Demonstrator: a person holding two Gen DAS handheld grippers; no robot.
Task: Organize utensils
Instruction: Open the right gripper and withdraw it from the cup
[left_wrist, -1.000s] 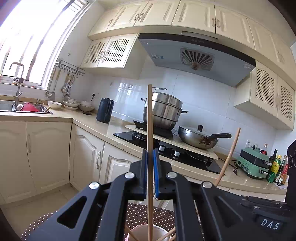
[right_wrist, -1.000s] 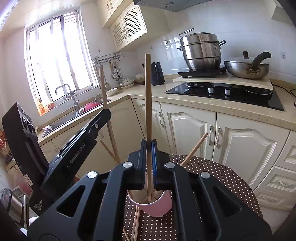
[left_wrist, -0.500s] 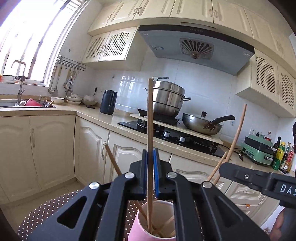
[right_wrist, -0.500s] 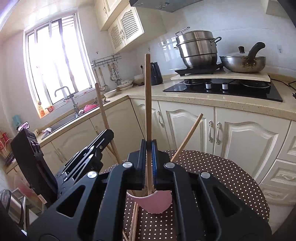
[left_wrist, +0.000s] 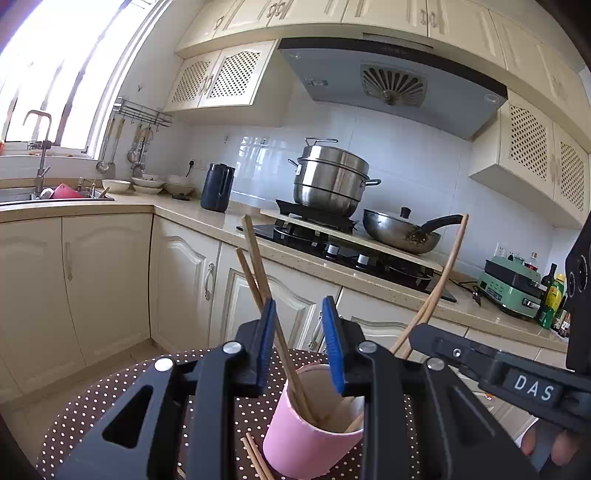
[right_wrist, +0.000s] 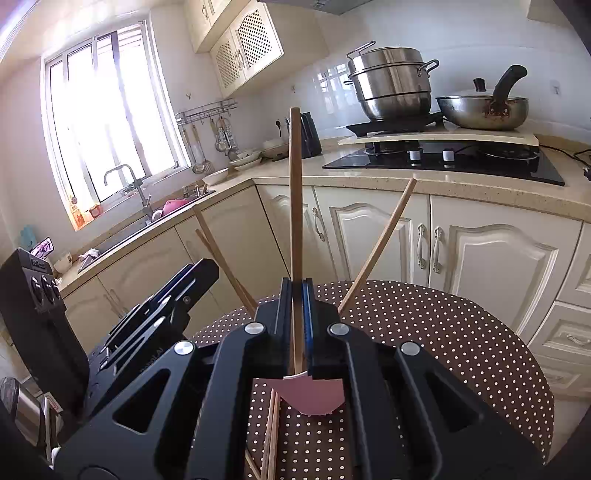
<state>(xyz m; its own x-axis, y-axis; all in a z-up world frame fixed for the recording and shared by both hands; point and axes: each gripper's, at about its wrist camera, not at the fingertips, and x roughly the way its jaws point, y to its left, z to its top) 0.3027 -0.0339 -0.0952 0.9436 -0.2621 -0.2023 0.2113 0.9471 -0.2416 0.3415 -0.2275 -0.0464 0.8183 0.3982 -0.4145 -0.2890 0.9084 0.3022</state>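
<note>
Your left gripper (left_wrist: 298, 339) hangs just above the pink cup (left_wrist: 314, 435), its fingers (left_wrist: 266, 339) spread wide and holding nothing; two chopsticks (left_wrist: 258, 266) lean out of the cup past the left finger. Your right gripper (right_wrist: 296, 314) has its fingers pinched tight on one upright chopstick (right_wrist: 295, 206), whose lower end sits at the cup's rim. Another chopstick (right_wrist: 380, 243) leans out of the cup toward the cabinets. Loose chopsticks (right_wrist: 272, 432) lie on the dotted counter (right_wrist: 443, 332) beside the cup. The counter's round edge curves behind the cup, with bare cloth on its cabinet side.
</note>
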